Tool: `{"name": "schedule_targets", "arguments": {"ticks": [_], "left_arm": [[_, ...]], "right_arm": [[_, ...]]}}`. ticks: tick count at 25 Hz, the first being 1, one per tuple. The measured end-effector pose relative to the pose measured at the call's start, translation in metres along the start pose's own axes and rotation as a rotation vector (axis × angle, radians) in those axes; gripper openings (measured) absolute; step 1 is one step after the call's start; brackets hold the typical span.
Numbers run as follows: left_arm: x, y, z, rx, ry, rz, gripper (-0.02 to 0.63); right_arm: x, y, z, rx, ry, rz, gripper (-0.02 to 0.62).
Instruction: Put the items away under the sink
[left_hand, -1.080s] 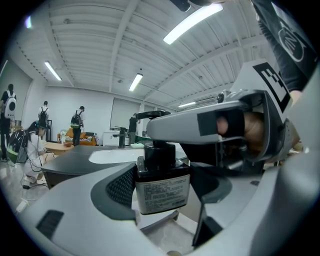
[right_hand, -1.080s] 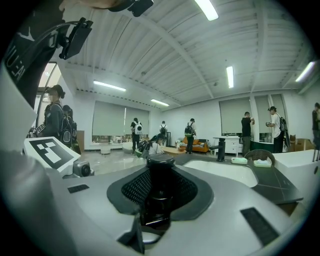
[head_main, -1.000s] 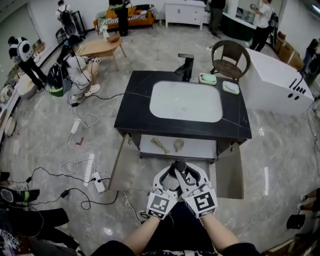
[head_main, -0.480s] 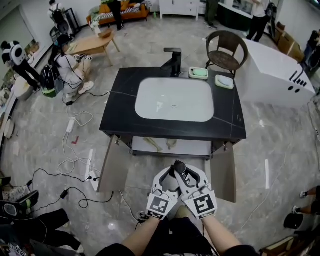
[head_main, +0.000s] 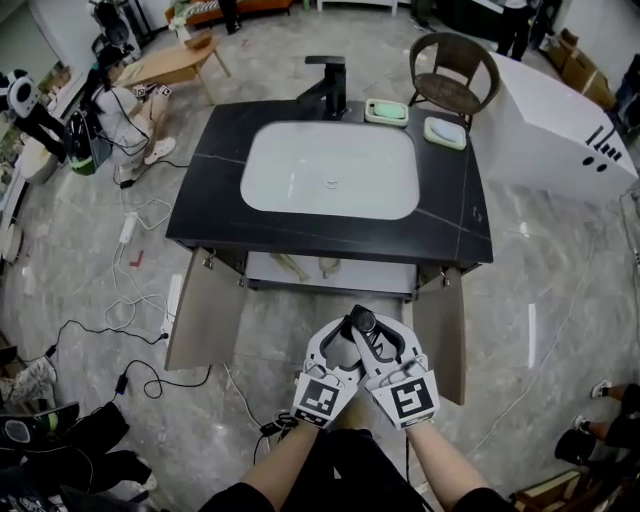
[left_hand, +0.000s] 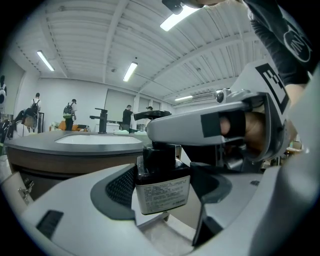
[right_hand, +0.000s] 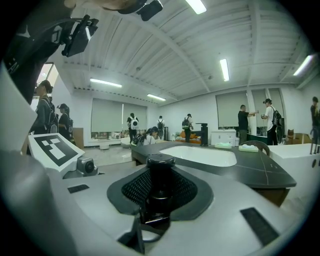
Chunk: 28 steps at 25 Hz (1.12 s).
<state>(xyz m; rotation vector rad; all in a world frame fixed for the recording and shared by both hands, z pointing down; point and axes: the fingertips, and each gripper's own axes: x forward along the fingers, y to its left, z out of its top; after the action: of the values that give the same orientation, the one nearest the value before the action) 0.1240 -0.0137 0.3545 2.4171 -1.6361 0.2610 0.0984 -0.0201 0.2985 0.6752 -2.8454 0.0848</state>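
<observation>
Carrying step: left gripper (head_main: 346, 336) and right gripper (head_main: 376, 336) both clamp the dark bottle (head_main: 361, 322), near of the open cabinet (head_main: 385, 281); next move likely carries it far onto the shelf.

Bright ceiling strip lights (right_hand: 224, 69); floor glare; fisheye edges; near parts blurred.

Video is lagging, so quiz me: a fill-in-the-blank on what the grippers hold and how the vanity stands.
The left gripper and right gripper are both shut on one dark ____.
The cabinet doors under the sink stand ____.
Beside the black faucet sit ____ soap dishes.
Missing: bottle; open; two.
</observation>
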Motion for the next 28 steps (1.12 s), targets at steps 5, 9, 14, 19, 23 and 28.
{"name": "schedule_targets", "arguments": {"ticks": [5, 9, 14, 19, 23, 28], "left_arm": [[0.016, 0.005, -0.022, 0.010, 0.010, -0.020, 0.341], [0.031, 0.010, -0.044, 0.016, 0.005, -0.055, 0.341], [0.053, 0.016, -0.091, 0.020, 0.047, -0.112, 0.341], [0.080, 0.032, -0.137, 0.037, 0.052, -0.152, 0.341], [0.109, 0.046, -0.173, 0.038, 0.036, -0.163, 0.341], [0.147, 0.062, -0.231, 0.009, 0.037, -0.130, 0.341]], "right_arm": [[0.010, -0.011, -0.025, 0.000, 0.006, -0.014, 0.098], [0.020, -0.019, -0.051, 0.016, 0.014, -0.043, 0.098], [0.036, -0.031, -0.097, 0.052, 0.013, -0.089, 0.098], [0.060, -0.045, -0.146, 0.060, 0.017, -0.126, 0.098], [0.082, -0.062, -0.185, 0.047, 0.015, -0.144, 0.098], [0.108, -0.078, -0.249, 0.048, 0.049, -0.122, 0.098]]}}
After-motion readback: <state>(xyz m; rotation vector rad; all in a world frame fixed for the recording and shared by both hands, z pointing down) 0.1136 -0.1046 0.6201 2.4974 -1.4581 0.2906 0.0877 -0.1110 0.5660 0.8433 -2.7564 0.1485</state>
